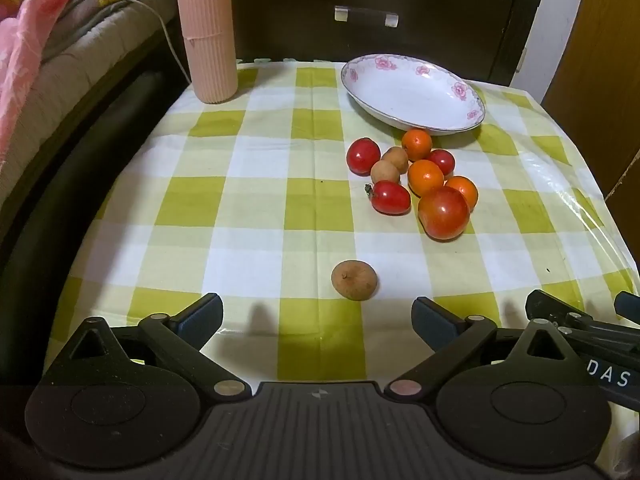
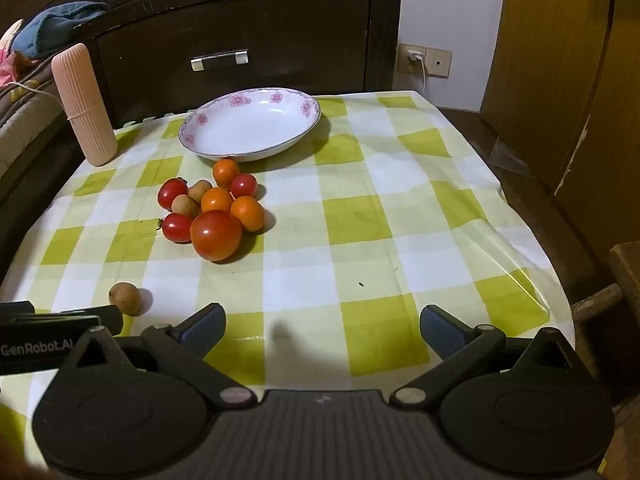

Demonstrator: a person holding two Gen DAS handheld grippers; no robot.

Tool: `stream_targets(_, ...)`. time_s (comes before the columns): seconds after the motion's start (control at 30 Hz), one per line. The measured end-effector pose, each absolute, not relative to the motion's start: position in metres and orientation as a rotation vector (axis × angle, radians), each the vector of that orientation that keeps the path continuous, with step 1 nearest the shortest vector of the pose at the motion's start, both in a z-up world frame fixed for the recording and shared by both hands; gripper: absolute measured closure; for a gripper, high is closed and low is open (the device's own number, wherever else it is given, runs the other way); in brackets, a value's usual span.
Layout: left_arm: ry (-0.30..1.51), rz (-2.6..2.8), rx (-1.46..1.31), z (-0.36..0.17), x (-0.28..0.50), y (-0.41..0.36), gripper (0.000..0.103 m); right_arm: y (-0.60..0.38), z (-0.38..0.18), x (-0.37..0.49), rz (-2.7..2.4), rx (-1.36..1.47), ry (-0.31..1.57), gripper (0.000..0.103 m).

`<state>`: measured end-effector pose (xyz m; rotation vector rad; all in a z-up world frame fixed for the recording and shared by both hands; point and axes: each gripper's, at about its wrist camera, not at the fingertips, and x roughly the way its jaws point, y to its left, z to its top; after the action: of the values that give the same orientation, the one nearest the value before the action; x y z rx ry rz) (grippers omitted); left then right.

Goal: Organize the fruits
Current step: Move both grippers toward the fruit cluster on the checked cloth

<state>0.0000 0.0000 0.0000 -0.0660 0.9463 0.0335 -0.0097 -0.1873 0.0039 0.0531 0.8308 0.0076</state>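
Both grippers hang low over the near edge of the table (image 1: 280,208), side by side. The left gripper (image 1: 317,317) has its fingers spread wide with nothing between them and touching nothing; its blue pads (image 1: 202,316) stand apart above the green-and-white checked cloth (image 2: 360,216). The right gripper (image 2: 322,322) is spread just as wide and likewise holds nothing, hovering over bare cloth nearer the right edge. A lone brown longan (image 1: 354,280) lies on the cloth near the near edge, just ahead of the left gripper's open fingers and well apart from the other fruit. The rest sit bunched together toward the middle of the table, a little to the far side: a large tomato (image 1: 443,213) at the near end of the cluster, an oblong cherry tomato (image 1: 390,197) beside it, two more cherry tomatoes (image 1: 363,156), three small oranges (image 1: 426,177) and two longans (image 1: 385,172) pressed in among them. Just beyond the cluster, by the far edge, rests a white dish (image 1: 412,94) with pink flowers on its rim; the farthest orange (image 2: 226,172) sits right at its near rim. A ribbed pink cylinder (image 1: 206,28) stands upright at the far left corner.
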Motion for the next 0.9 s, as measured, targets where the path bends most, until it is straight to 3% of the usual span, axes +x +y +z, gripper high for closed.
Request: stream_targets(0.9, 0.958, 0.047, -0.064, -0.0047, 0.0005, 0.0012, 0.004, -0.1853, -0.0019, -0.0052, 0.028, 0.066, 0.861, 0.001)
